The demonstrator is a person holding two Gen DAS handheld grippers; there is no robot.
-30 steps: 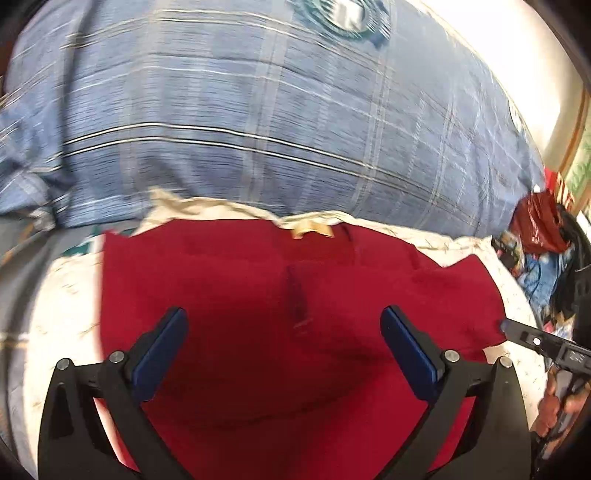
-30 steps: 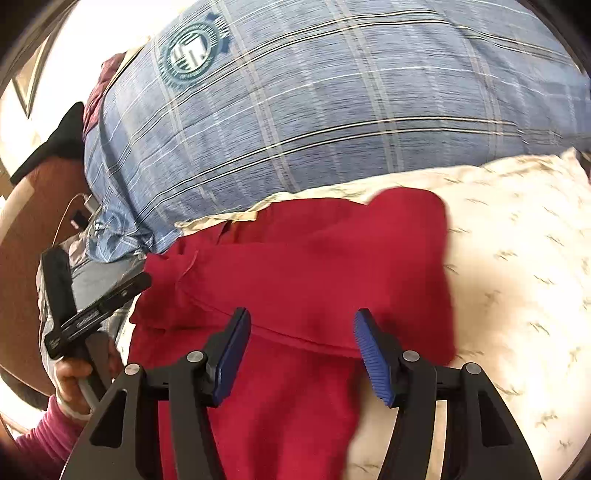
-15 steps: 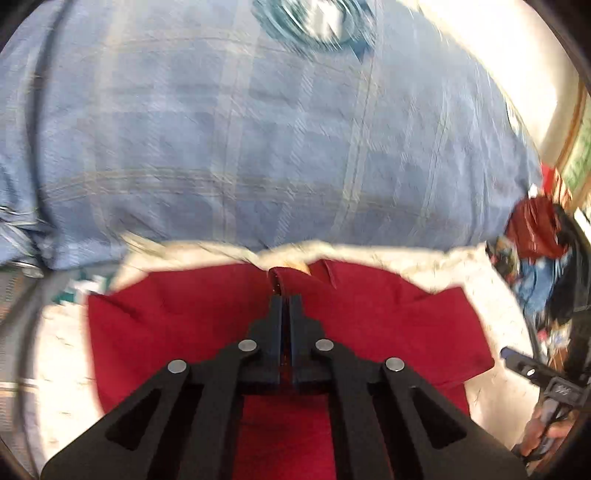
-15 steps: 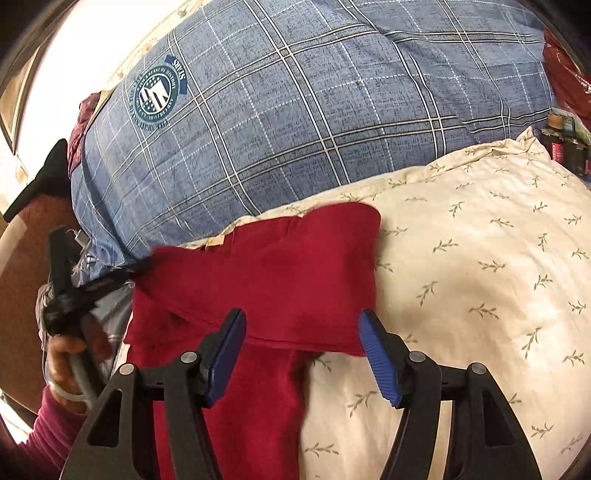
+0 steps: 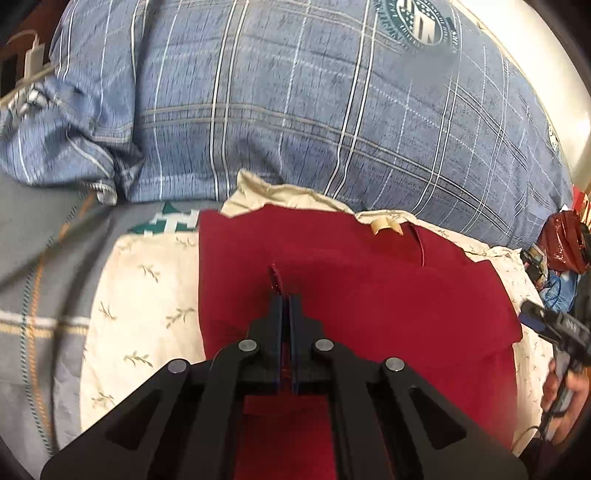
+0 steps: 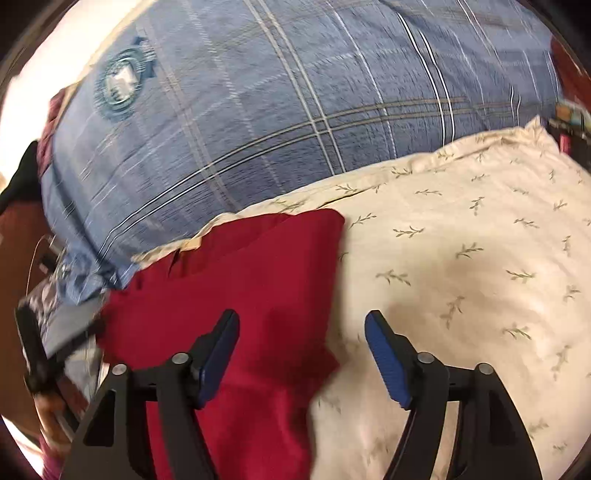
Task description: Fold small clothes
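Red garment [image 5: 351, 295] spread flat on cream leaf-print pillow [image 6: 461, 258], backed by blue plaid pillow [image 5: 295, 110] with round crest [image 5: 417, 22]. Grey striped bedding [image 5: 40, 277] and white charger with cable [image 5: 31, 59] at far left; red plastic bag [image 5: 561, 240] and clutter at right edge, too blurred to name. Left tongs [image 5: 286, 299] clamped fully together over middle of garment, small pinch of red cloth [image 5: 275, 278] poking up just past tips. Right tongs [image 6: 301, 332] well apart and opening, nothing gripped, garment's right edge below gap, one blue pad [image 6: 218, 354] above red cloth, other over pillow. Garment's near end cut off by tong frames. Other tool and hand smeared at left of right view.
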